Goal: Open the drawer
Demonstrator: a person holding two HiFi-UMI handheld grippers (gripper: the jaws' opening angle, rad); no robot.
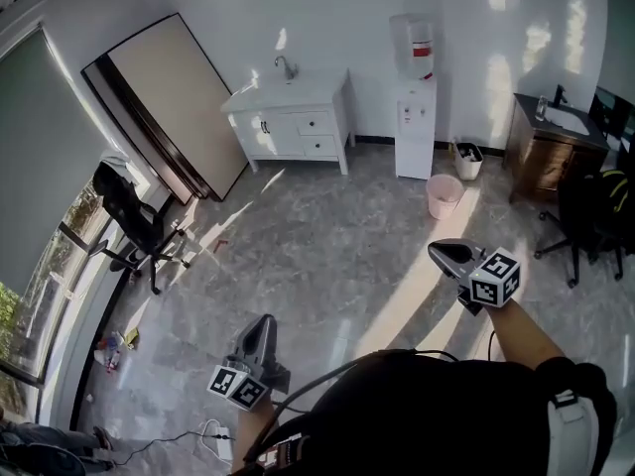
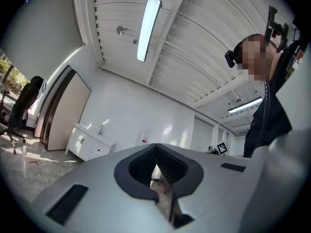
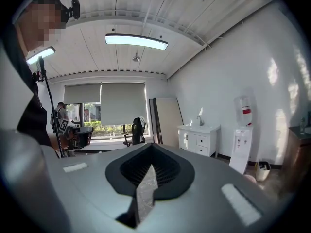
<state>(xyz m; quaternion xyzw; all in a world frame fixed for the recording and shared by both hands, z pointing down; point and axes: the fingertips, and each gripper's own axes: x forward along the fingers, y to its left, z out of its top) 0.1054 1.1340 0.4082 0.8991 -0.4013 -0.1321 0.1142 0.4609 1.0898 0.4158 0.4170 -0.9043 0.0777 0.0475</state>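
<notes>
At upper centre of the head view, drawer (image 1: 316,124) sits far up-frame from left gripper (image 1: 264,327) and right gripper (image 1: 444,253), both closed on nothing, right seemingly nearer.

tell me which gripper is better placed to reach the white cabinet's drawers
Probably right: the right gripper is held further forward toward the drawers than the left gripper; both far off.

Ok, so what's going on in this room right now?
A person stands mid-room holding a left gripper and a right gripper, both shut and empty. The white cabinet with the drawers stands against the far wall, well away from both grippers, and its drawers look closed.
</notes>
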